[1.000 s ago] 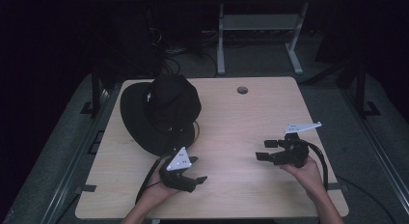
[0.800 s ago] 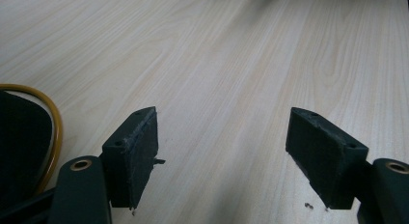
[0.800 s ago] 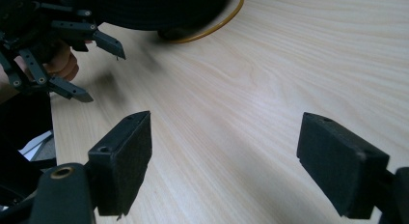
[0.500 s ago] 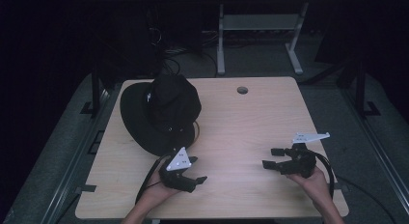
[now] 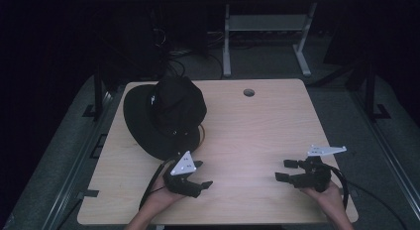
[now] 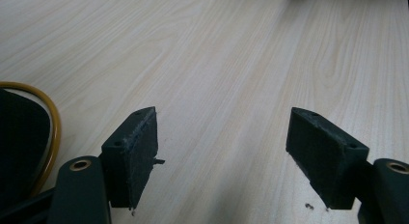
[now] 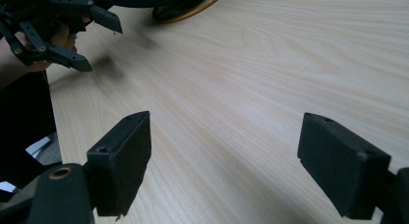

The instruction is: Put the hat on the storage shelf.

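black hat [image 5: 166,116] sits far-left on worktop [image 5: 257,126], untouched. right hand-held gripper [image 5: 286,170] has dropped back toward near right edge over last second, jaws wide apart, empty. left hand-held gripper [image 5: 200,176] unmoved, jaws spread, empty, just in front of hat brim, yellow cord [image 6: 50,132] at its left. likely reset before reaching; hat well apart from right one.
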